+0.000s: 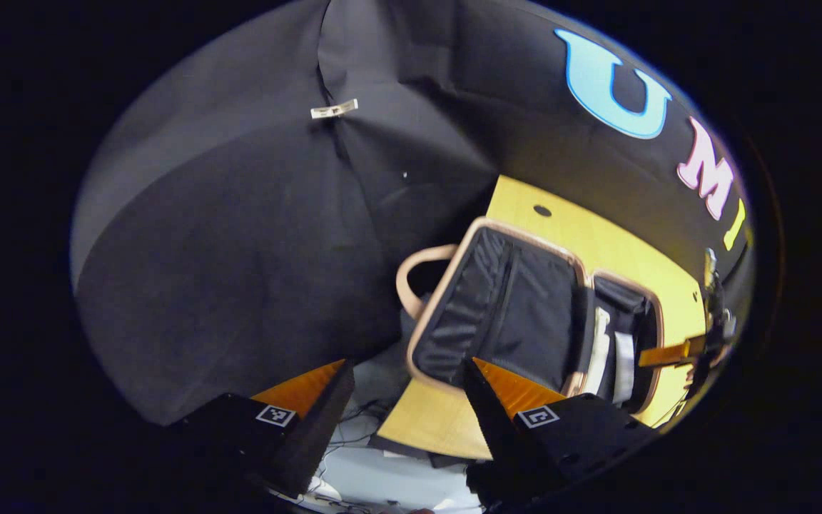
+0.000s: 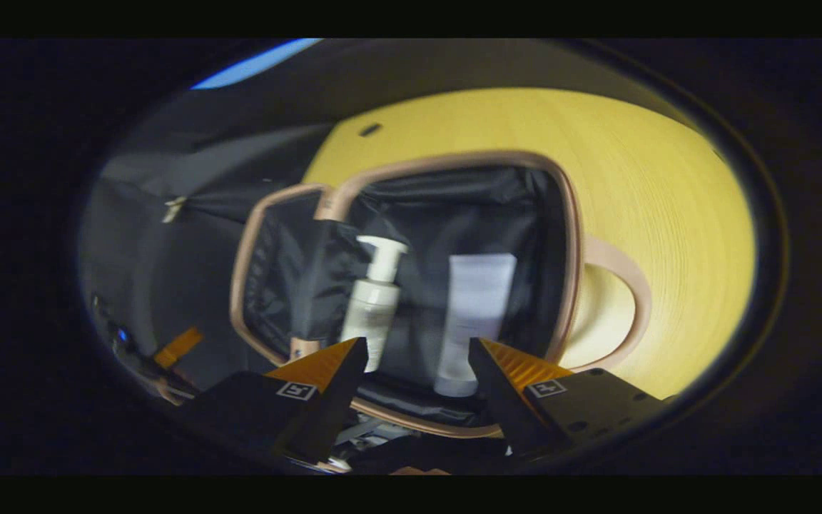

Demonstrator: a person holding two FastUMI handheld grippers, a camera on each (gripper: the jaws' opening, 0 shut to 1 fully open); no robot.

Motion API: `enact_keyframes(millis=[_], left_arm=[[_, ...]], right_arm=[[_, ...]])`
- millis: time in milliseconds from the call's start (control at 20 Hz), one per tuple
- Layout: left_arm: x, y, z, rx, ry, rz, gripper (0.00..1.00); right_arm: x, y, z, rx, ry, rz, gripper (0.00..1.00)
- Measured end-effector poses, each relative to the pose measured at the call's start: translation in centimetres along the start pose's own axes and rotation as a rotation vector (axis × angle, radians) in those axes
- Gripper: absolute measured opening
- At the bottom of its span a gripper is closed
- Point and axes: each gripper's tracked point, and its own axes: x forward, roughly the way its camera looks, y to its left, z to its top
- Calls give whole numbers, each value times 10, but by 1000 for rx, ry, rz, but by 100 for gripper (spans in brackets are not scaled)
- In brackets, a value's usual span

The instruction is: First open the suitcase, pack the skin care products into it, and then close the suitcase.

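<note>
**Over the open suitcase, both grippers empty**

Just short of the suitcase [image 2: 411, 214], I hold my right gripper [image 2: 418, 364] with its jaws spread wide and nothing between them. Past its fingertips, inside the suitcase's nearer half, a pump bottle [image 2: 375, 300] lies beside a tube [image 2: 472, 314], the two apart, both on the dark lining. In the left gripper view, my left gripper [image 1: 407, 378] hangs near the suitcase's edge, jaws parted wide, gripping nothing. Beyond it the suitcase [image 1: 511, 307] lies open flat on the yellow table [image 1: 596, 235], one handle [image 1: 414, 278] jutting past the table's edge. The other gripper [image 1: 711, 335] shows at the suitcase's far side.
</note>
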Motion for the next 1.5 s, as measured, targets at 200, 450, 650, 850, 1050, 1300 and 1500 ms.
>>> enact_keyframes(millis=[200,450,650,850,1050,1300,1500], left_arm=[[60,-8,41,-92,38,-40,97],[136,16,49,-75,173,49,97],[185,34,24,-61,294,119,97],[209,20,-4,-191,379,31,90],[208,14,5,-133,369,62,18],[159,2,50,-87,243,-46,10],[105,-27,74,-67,132,-133,10]], right_arm=[[-64,5,16,-134,-133,68,96],[-101,-42,21,-107,-195,-11,96],[-117,-75,16,-43,-209,-73,96],[-122,-84,1,5,-188,-90,96],[-130,-90,-1,7,-210,-91,96],[-136,-85,2,6,-247,-61,96],[-142,-78,-2,-2,-265,-19,86]])
